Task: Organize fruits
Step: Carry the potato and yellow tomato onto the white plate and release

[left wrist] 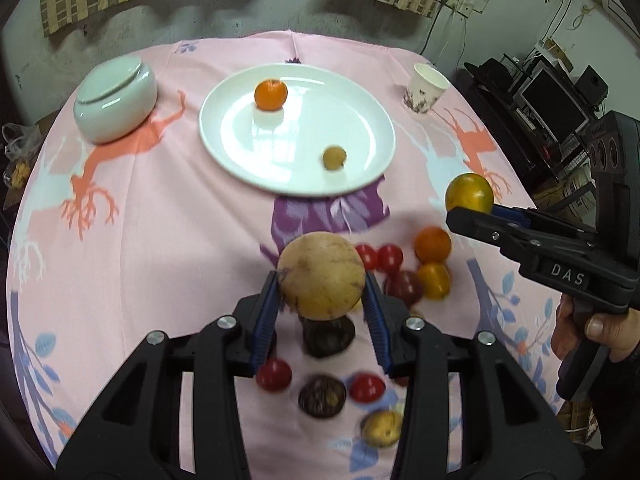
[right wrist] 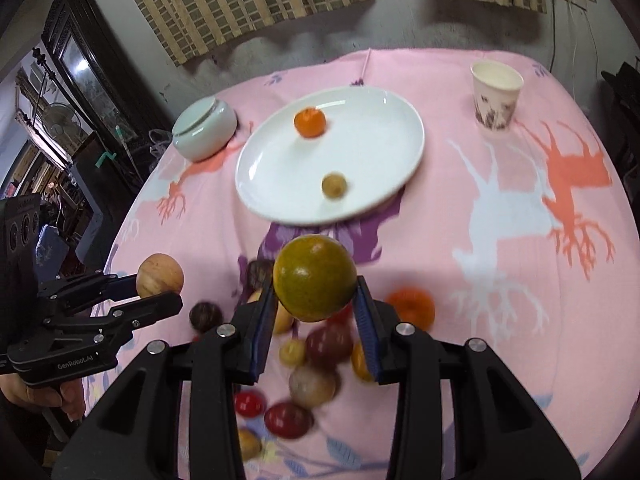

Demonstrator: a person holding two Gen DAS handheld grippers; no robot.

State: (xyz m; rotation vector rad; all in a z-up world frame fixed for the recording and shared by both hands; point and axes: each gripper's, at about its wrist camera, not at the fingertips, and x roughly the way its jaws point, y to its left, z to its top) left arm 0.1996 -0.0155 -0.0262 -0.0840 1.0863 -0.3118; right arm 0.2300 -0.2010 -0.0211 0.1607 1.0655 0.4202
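My left gripper [left wrist: 322, 280] is shut on a round tan fruit [left wrist: 321, 274] and holds it above the fruit pile; it also shows in the right wrist view [right wrist: 160, 275]. My right gripper [right wrist: 316, 292] is shut on a green-yellow orange [right wrist: 315, 278], seen in the left wrist view too [left wrist: 469, 193]. A white plate [left wrist: 240, 148] [right wrist: 380, 152] ahead holds a small orange [left wrist: 271, 95] [right wrist: 309, 122] and a small tan fruit [left wrist: 334, 157] [right wrist: 334, 186]. Below the grippers lie several loose fruits: red tomatoes [left wrist: 273, 374], dark passion fruits [left wrist: 322, 396], oranges [left wrist: 432, 244].
An upturned white bowl [left wrist: 116, 100] [right wrist: 205, 127] stands left of the plate. A paper cup [left wrist: 425, 87] [right wrist: 495, 94] stands at the far right. A pink patterned cloth [left wrist: 160, 240] covers the table. Shelves with electronics stand to the right.
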